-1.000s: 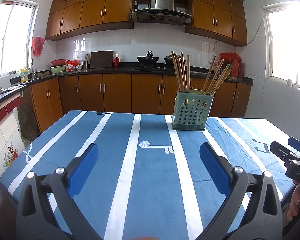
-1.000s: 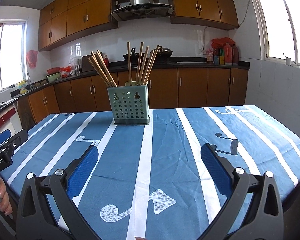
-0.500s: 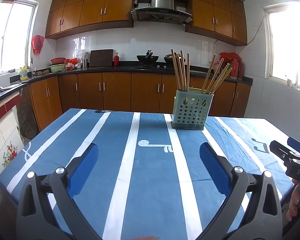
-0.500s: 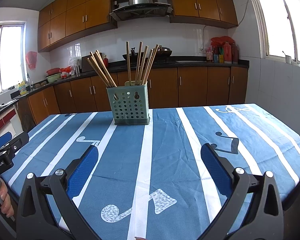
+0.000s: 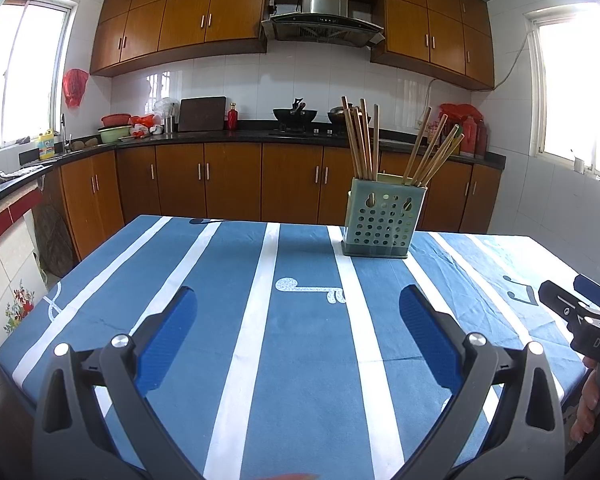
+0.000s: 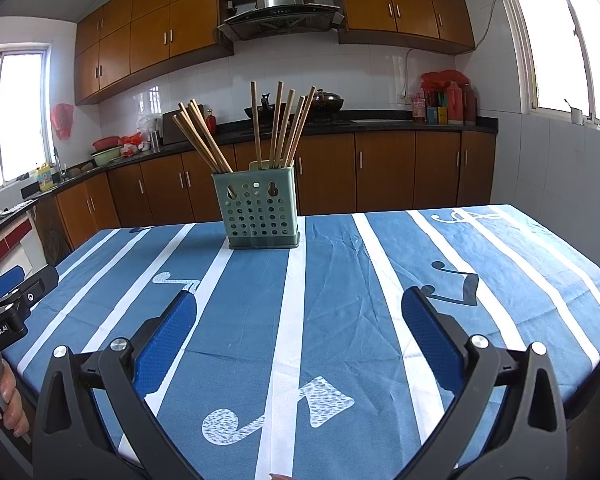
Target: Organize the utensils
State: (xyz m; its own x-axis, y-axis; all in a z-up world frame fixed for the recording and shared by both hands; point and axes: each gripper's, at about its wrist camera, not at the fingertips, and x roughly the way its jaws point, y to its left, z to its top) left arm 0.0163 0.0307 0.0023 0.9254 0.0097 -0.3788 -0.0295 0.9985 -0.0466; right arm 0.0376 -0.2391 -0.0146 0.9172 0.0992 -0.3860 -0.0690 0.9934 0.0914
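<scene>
A green perforated utensil holder (image 5: 383, 222) stands upright at the far side of the table, with two bunches of wooden chopsticks (image 5: 360, 138) standing in it. It also shows in the right wrist view (image 6: 259, 212), with its chopsticks (image 6: 284, 126). My left gripper (image 5: 298, 312) is open and empty, held above the near table edge, well short of the holder. My right gripper (image 6: 299, 314) is open and empty too, also at the near edge. Each gripper shows at the edge of the other's view: the right one (image 5: 580, 312), the left one (image 6: 12, 300).
The table wears a blue cloth with white stripes (image 5: 260, 320). Brown kitchen cabinets and a dark counter (image 5: 220, 136) run behind the table, with a wok and bottles on it. White tiled walls and windows stand on both sides.
Both grippers have drawn back slightly from the table, so the holder sits a little higher and farther in both views. Both stay open and empty.
</scene>
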